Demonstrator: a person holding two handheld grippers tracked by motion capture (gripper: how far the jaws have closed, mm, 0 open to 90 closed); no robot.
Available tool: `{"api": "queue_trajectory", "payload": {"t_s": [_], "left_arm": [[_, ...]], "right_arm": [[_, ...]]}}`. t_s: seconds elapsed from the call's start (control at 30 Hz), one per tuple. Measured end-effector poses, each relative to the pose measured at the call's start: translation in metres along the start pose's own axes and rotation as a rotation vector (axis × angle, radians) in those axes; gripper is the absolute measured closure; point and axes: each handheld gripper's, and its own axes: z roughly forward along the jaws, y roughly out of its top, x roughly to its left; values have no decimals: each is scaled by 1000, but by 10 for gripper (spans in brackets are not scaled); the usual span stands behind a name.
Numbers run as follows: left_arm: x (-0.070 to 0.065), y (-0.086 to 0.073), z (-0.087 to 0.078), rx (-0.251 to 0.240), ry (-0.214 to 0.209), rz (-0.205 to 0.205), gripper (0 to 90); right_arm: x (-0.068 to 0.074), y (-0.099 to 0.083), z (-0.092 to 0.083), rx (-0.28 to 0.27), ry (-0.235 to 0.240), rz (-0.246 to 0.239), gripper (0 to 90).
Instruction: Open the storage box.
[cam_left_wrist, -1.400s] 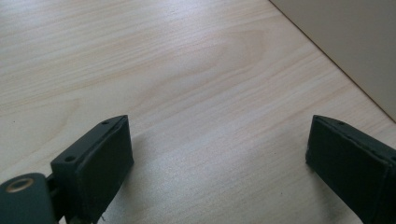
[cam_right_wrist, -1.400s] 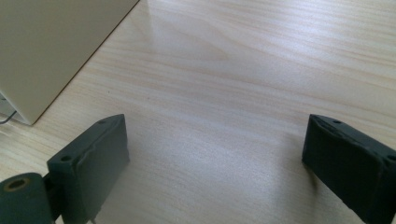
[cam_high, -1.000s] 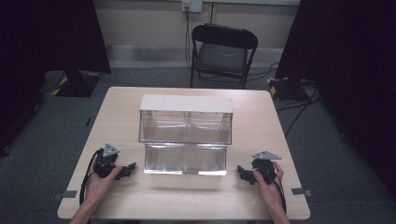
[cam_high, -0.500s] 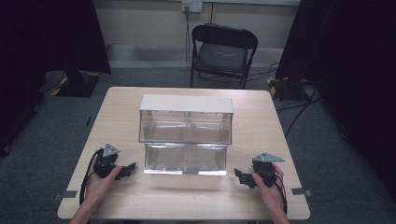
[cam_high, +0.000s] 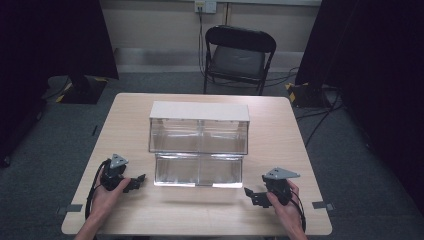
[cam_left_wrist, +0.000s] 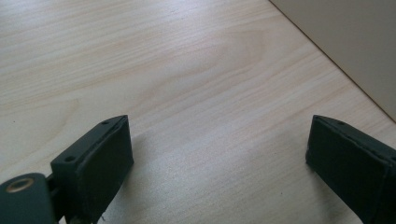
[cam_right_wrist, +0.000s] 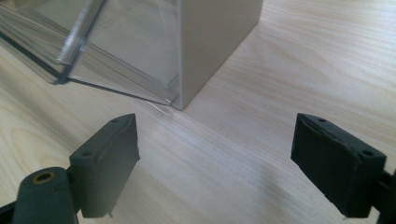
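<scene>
Clear drawer cabinet (cam_high: 199, 135) sits mid-table, lower drawers (cam_high: 198, 171) pulled out. Our left gripper (cam_high: 135, 183) at 8 o'clock, right gripper (cam_high: 254, 196) at 4, both jaws wide, empty. We judge approach step; next close in on drawer front.

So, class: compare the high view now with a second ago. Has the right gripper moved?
Yes. The right gripper has drawn back from the clear drawer unit, toward the table's near edge. Its fingers stand open.
</scene>
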Motion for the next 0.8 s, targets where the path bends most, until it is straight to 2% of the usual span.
{"api": "queue_trajectory", "payload": {"t_s": [0.33, 0.8], "left_arm": [[0, 0, 0, -1, 1, 0, 67], [0, 0, 0, 0, 1, 1, 67]], "right_arm": [[15, 6, 2, -20, 56, -14, 169], [30, 14, 16, -32, 91, -12, 170]]}}
